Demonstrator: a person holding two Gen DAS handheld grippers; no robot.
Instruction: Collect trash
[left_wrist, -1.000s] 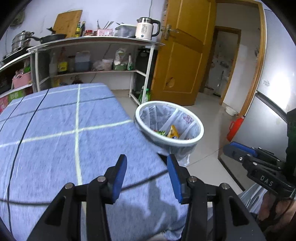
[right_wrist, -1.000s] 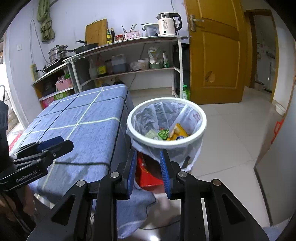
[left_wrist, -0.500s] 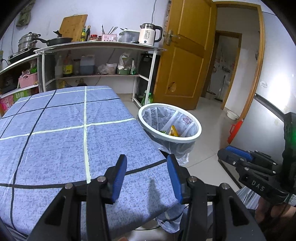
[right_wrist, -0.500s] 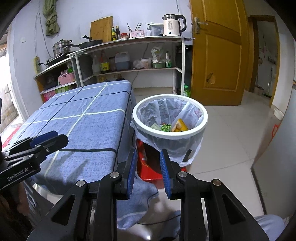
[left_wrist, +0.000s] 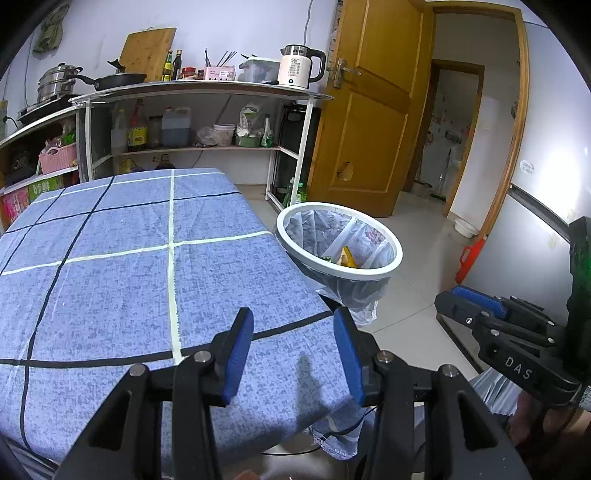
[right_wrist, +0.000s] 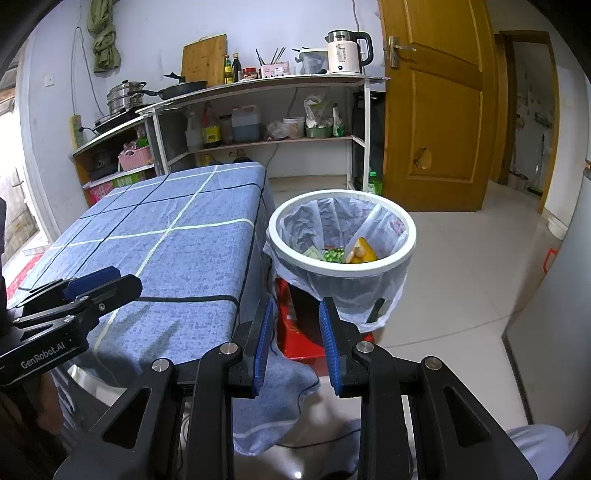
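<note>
- As seen from the left wrist view, the tabletop (left_wrist: 110, 280) under its blue checked cloth carried no loose trash, so the collecting appeared finished or very nearly so.
- The left tool (left_wrist: 293, 354) hovered over the near edge of the cloth with its jaws apart and nothing between them.
- The bin (left_wrist: 341, 273), white-rimmed and lined with a clear bag, stood just beside the tabletop's right edge; a yellow wrapper (left_wrist: 347, 256) and some green scraps lay in its bottom.
- The right tool (left_wrist: 476, 306) appeared at the right margin; its jaw state could not be read from this side.
- From the right wrist view, the right tool (right_wrist: 295, 343) pointed toward the floor in front of the bin (right_wrist: 369, 267), jaws partly apart and empty.
- The bin held the yellow wrapper (right_wrist: 364, 253), green scraps (right_wrist: 334, 254) and a pale packet (right_wrist: 313, 253), filling only its bottom.
- No further trash showed on the floor (right_wrist: 461, 280); anything left would lie out of frame.
</note>
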